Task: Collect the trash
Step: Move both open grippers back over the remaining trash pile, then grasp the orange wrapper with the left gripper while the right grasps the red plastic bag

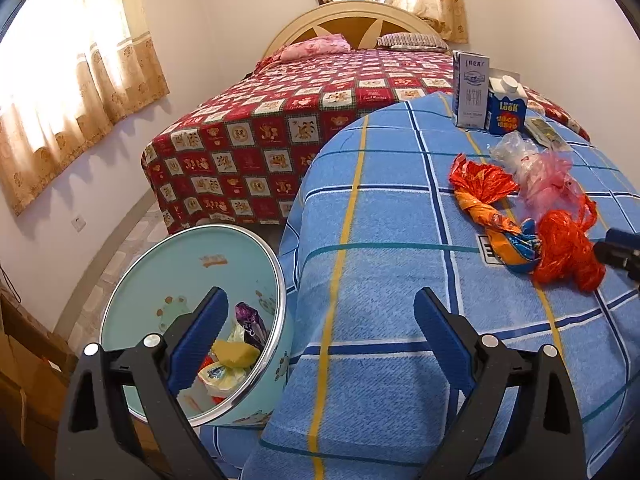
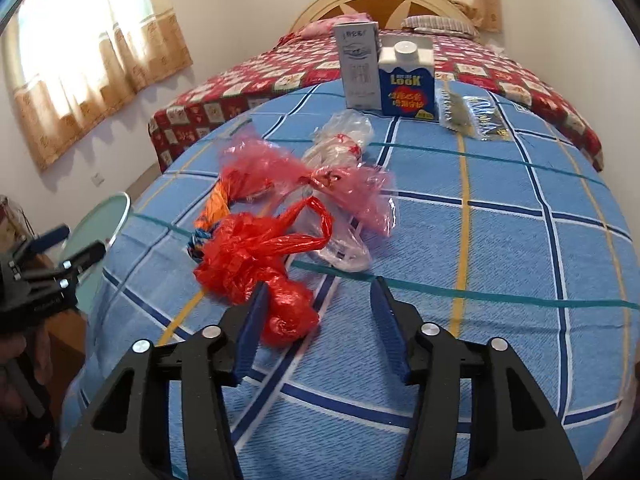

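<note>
left fingers [image 1: 320,308] wide, empty; right fingers [image 2: 318,292] half-wide, red bag [image 2: 256,268] partly between.

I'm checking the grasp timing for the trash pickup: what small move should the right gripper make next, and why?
Probably ease the right gripper forward and close on the red plastic bag. Its jaws stand apart with only the bag's near lobe between them, not yet pinched, and the trash bin waits beside the table.

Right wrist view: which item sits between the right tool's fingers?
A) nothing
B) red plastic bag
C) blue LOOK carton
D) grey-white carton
B: the red plastic bag has its lower bunch between the right tool fingers; both cartons stand far back on the blue cloth.
</note>
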